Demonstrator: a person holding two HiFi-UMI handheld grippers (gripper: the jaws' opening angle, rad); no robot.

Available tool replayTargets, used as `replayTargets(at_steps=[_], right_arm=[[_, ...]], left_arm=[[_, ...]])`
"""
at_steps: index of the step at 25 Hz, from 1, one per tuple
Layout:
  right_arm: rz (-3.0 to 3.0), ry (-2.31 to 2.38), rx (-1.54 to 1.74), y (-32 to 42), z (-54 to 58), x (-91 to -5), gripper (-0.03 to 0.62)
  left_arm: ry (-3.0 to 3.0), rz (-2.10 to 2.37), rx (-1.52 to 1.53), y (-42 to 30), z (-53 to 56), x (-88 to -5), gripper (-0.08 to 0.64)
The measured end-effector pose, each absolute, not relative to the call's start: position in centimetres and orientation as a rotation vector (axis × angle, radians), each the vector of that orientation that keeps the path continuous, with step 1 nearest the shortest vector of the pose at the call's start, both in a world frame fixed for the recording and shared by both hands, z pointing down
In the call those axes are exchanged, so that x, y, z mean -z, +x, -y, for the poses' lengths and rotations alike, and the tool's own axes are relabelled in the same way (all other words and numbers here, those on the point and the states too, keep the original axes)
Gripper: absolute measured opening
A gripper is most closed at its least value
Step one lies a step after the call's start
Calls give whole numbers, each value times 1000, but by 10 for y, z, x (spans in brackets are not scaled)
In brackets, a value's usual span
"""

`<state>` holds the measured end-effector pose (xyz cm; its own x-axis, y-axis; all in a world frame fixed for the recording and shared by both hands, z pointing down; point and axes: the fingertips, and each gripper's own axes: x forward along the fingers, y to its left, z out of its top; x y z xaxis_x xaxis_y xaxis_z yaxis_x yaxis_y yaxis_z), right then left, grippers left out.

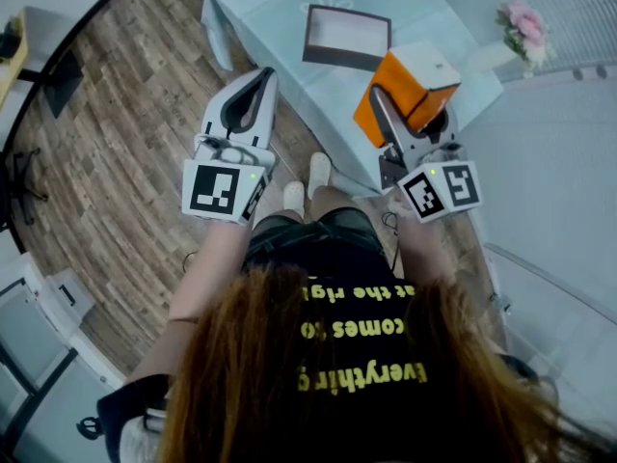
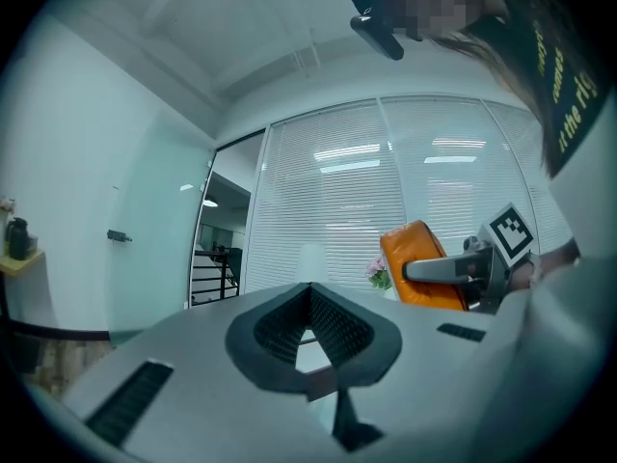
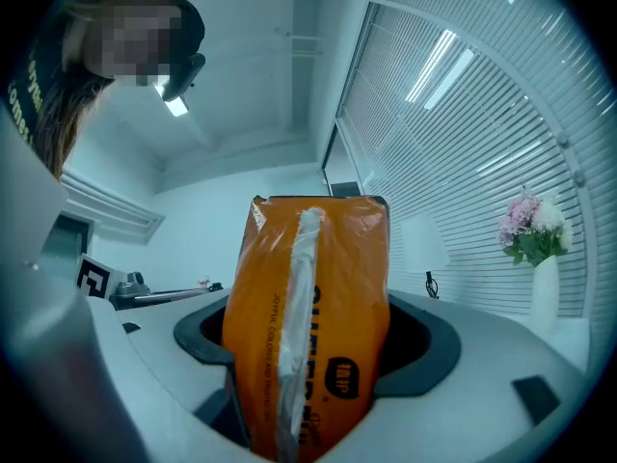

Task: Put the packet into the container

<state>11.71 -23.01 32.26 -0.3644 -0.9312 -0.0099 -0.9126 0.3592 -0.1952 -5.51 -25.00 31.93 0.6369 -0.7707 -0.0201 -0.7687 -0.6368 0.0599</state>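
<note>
Head view: left gripper (image 1: pixel 260 80), centre-left, jaws closed together, empty. Right gripper (image 1: pixel 400 99), centre-right, clamped wide on the orange packet (image 1: pixel 397 85), held above the near edge of the cloth-covered table (image 1: pixel 260 17). The container (image 1: pixel 345 35), an open box, sits upper centre on the table, apart from the packet. Flowers (image 1: pixel 525 22) upper right.

Left gripper view: jaws meet, nothing between; packet seen right of centre.

Right gripper view: packet upright between both jaws, filling the frame centre.

Glossy plastic packet (image 3: pixel 318 307), wooden floor (image 1: pixel 125 152)
</note>
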Motion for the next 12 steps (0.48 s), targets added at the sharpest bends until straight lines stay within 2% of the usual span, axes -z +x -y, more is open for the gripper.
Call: replayTargets(at_steps=[12], right_arm=[[-2487, -1668, 240, 178, 293, -318, 377]], left_arm=[[2810, 1344, 62, 1, 308, -308, 0]])
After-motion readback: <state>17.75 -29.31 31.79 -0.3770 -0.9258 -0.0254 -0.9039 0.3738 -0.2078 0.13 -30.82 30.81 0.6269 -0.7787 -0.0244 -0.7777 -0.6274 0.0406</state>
